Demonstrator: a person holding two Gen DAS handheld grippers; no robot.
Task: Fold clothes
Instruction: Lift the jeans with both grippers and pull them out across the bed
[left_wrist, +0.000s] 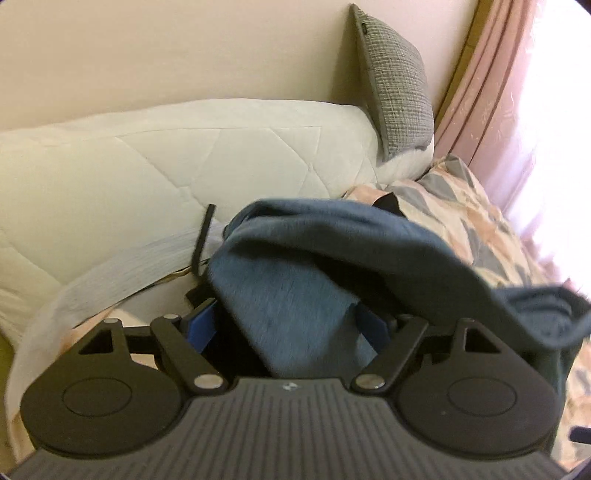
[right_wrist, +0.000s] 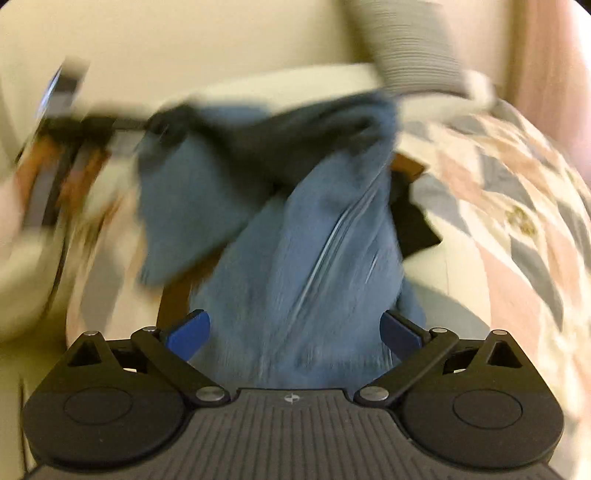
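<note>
A blue fleece garment (left_wrist: 295, 280) hangs bunched in front of my left gripper (left_wrist: 288, 321), draped over its blue fingers (left_wrist: 201, 325), which stand wide apart with cloth between them. In the right wrist view the same garment (right_wrist: 303, 258), with a zipper line down it, fills the gap between the blue fingers (right_wrist: 188, 332) of my right gripper (right_wrist: 295, 332), also wide apart. The right wrist view is blurred by motion. The left gripper (right_wrist: 62, 122) shows at the upper left there, at the garment's far end. Whether either gripper pinches the cloth is hidden.
A white quilted mattress cover (left_wrist: 166, 173) lies behind. A grey checked cushion (left_wrist: 395, 85) leans on the wall. A patterned pink and grey bedspread (left_wrist: 469, 218) is on the right, by a pink curtain (left_wrist: 495, 92). A dark item (right_wrist: 413, 221) lies under the garment.
</note>
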